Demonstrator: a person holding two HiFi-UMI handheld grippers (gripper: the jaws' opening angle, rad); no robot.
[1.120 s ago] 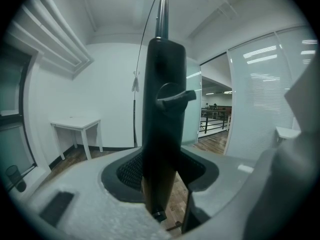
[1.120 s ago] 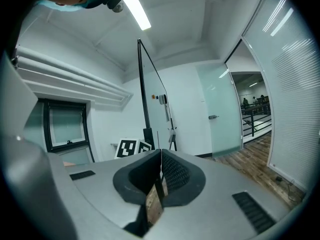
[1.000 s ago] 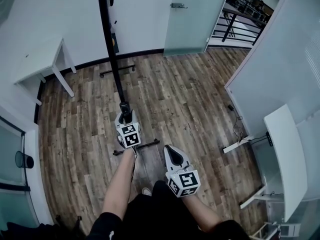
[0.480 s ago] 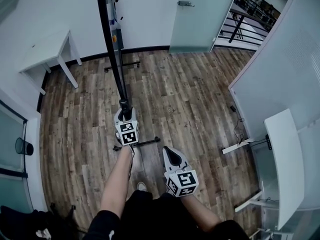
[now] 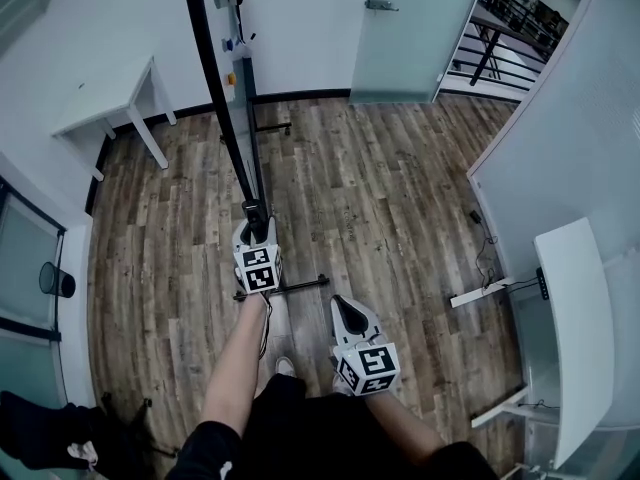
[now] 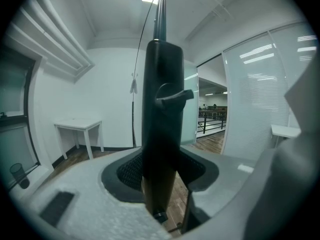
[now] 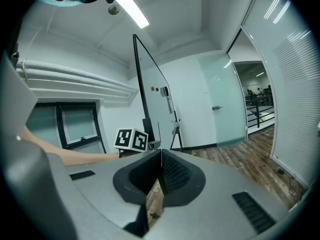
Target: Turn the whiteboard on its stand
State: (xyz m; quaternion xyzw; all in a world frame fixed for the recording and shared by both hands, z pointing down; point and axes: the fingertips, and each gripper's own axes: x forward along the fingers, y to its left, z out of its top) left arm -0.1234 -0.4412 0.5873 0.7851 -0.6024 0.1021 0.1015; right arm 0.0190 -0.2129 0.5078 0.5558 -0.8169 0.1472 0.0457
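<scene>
The whiteboard (image 5: 214, 88) shows edge-on in the head view as a dark line running from the middle up toward 11 o'clock. It has swung a little in the last second: its far end leans further toward 11. The stand's far upright (image 5: 250, 98) now shows at its 3 o'clock side above the far foot (image 5: 268, 128), where before only the foot showed. I judge the turn under way, not finished. The left gripper (image 5: 253, 223) is clamped on the near black edge (image 6: 161, 109) of the board, its jaws fairly wide around it. The right gripper (image 5: 346, 310), at the left one's 5 o'clock, has its jaws closed together on nothing.
</scene>
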